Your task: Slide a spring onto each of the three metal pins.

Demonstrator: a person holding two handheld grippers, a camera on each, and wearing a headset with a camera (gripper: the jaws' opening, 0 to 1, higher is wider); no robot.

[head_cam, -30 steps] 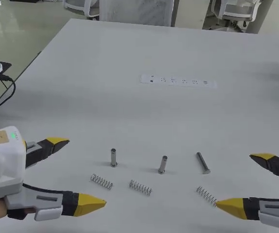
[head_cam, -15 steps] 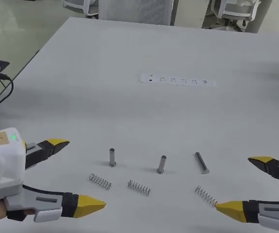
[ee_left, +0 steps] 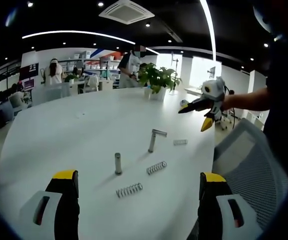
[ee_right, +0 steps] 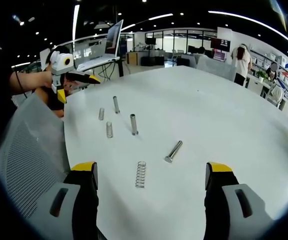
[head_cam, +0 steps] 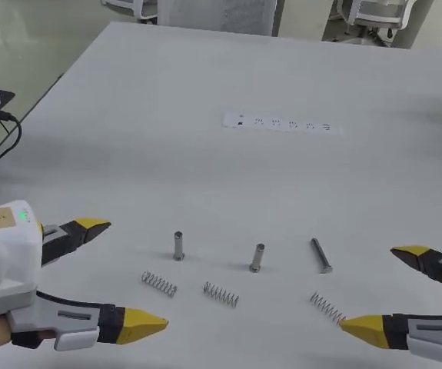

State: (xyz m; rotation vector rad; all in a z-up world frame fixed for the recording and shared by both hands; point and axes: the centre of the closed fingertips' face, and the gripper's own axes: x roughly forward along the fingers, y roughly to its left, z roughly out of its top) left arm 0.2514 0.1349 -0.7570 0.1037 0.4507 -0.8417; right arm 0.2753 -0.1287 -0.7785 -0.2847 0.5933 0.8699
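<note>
Three metal pins stand or lie on the white table: an upright left pin, an upright middle pin, and a right pin lying on its side. Three springs lie in front of them: left spring, middle spring, right spring. My left gripper hovers open at the near left, nothing between its yellow-tipped jaws. My right gripper is open at the near right, close to the right spring. In the right gripper view the nearest spring and lying pin sit ahead of the jaws.
A white power strip lies flat farther back on the table. Office chairs stand beyond the far edge. A cable hangs off the left side. In the left gripper view, people and a plant are beyond the table.
The grippers have stayed open and nearly still. The head camera has tilted slightly. Pins and springs have not moved.
</note>
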